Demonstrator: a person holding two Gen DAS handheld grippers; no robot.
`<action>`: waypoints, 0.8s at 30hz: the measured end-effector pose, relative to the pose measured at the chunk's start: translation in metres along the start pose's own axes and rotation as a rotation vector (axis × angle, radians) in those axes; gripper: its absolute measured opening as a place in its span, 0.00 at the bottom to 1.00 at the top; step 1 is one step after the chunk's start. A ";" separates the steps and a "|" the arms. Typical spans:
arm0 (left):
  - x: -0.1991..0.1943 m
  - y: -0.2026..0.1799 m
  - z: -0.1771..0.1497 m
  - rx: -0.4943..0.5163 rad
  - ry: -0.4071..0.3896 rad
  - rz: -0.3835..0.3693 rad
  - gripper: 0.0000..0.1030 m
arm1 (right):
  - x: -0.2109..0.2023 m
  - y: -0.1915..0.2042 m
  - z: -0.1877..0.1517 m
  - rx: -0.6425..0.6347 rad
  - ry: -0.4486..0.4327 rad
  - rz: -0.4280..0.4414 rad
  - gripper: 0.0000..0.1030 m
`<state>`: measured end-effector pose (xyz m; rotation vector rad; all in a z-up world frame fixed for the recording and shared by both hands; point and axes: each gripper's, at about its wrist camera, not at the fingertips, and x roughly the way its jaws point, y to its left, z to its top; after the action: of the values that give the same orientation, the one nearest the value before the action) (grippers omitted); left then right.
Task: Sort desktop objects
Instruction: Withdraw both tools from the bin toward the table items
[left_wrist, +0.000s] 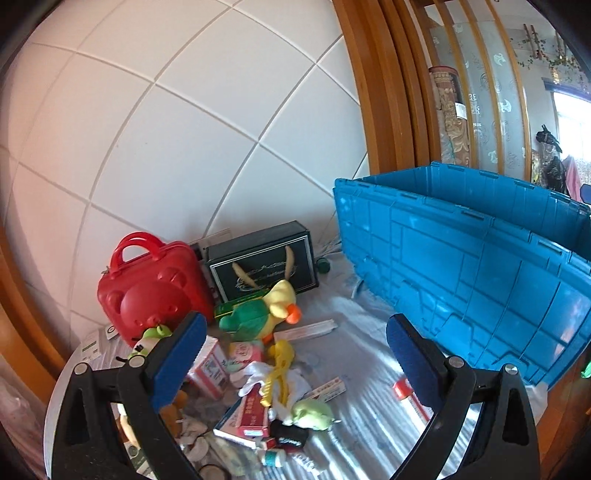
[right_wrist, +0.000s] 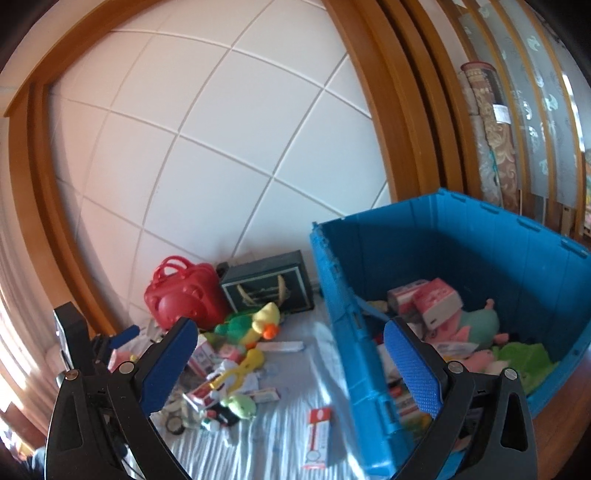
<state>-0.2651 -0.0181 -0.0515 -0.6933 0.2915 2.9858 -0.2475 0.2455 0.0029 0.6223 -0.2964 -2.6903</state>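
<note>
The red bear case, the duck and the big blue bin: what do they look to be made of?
Red case: hard glossy plastic by its look; it shows highlights, a moulded bear face and rigid handles.
Duck: soft plush fabric, fuzzy and matte, with no shine.
Blue bin: rigid moulded plastic, semi-gloss; its walls carry ribs and recessed panels.

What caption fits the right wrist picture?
Open right gripper above toy clutter, beside a blue bin holding toys.
</note>
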 end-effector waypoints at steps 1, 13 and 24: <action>-0.002 0.010 -0.006 -0.001 0.007 0.014 0.96 | 0.005 0.010 -0.005 -0.001 0.012 0.005 1.00; -0.008 0.106 -0.059 -0.005 0.073 0.075 0.96 | 0.054 0.081 -0.072 0.032 0.164 -0.023 1.00; -0.003 0.151 -0.128 -0.093 0.167 0.102 0.96 | 0.123 0.048 -0.173 0.006 0.441 -0.178 1.00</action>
<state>-0.2230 -0.1912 -0.1373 -0.9681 0.2022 3.0586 -0.2573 0.1330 -0.1829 1.2660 -0.1351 -2.6192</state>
